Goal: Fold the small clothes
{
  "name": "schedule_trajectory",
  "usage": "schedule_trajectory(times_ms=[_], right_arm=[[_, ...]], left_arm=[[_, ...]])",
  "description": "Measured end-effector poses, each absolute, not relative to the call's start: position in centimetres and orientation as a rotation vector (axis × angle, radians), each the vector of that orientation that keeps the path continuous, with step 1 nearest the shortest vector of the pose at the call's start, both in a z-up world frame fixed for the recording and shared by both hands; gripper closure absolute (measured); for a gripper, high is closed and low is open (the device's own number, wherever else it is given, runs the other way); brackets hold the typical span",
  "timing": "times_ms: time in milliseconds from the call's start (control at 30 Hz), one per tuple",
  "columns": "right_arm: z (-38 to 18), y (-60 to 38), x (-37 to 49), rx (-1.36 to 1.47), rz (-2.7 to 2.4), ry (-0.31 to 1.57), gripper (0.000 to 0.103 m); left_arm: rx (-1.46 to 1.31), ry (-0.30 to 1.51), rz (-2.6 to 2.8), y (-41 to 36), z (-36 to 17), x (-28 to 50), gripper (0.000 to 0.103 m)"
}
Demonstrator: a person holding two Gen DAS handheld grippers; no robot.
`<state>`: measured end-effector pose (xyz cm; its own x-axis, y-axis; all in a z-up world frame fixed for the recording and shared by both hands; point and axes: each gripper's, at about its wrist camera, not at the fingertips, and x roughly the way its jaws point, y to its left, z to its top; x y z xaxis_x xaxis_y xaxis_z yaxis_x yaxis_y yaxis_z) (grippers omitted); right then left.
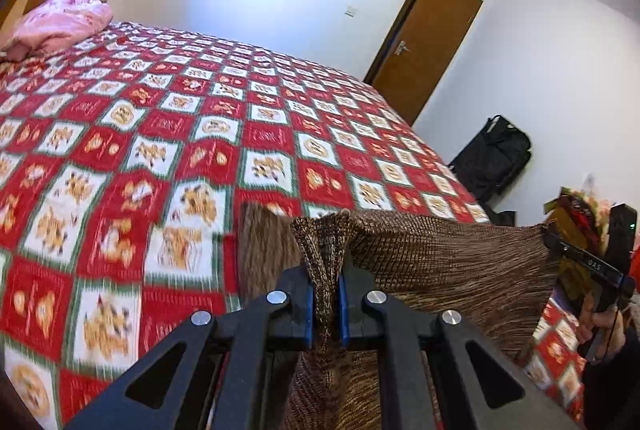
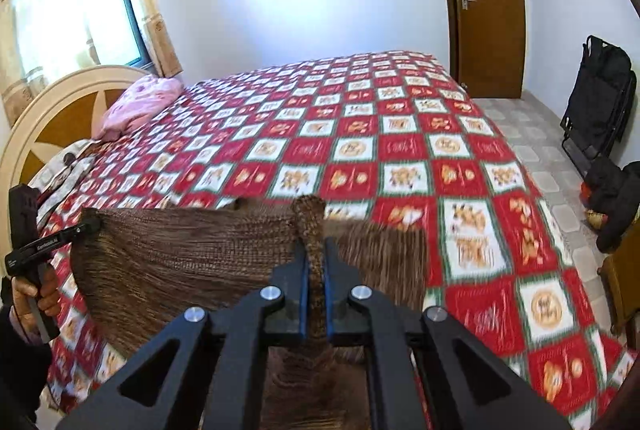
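Observation:
A brown knitted garment [image 1: 448,262] hangs stretched in the air between my two grippers, above the near edge of the bed. My left gripper [image 1: 325,270] is shut on one top corner of it. My right gripper [image 2: 316,262] is shut on the other top corner; the garment [image 2: 180,262] spreads to its left. In the left wrist view the right gripper [image 1: 550,236] shows at the far right, pinching the cloth. In the right wrist view the left gripper [image 2: 94,224] shows at the far left, pinching the cloth. The garment's lower part is hidden behind the gripper bodies.
The bed [image 2: 400,149] has a red, white and green checked cover. A pink pillow [image 2: 140,101] lies by the headboard [image 2: 48,117]. A brown door [image 2: 488,1] and black bags [image 2: 600,101] stand on the tiled floor to the right.

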<state>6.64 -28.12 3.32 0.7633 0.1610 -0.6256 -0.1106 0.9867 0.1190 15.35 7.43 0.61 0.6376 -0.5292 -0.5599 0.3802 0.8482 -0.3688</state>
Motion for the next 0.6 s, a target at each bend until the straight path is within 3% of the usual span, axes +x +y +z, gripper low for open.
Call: schedule_trajectory(times_ms=[600], right_arm=[[-6.1,-30.5,19.1,0.037,-0.025,0.83,0.096]], left_arm=[[-0.214,0.877,-0.388,3.3,-8.7,25.5,0.091]])
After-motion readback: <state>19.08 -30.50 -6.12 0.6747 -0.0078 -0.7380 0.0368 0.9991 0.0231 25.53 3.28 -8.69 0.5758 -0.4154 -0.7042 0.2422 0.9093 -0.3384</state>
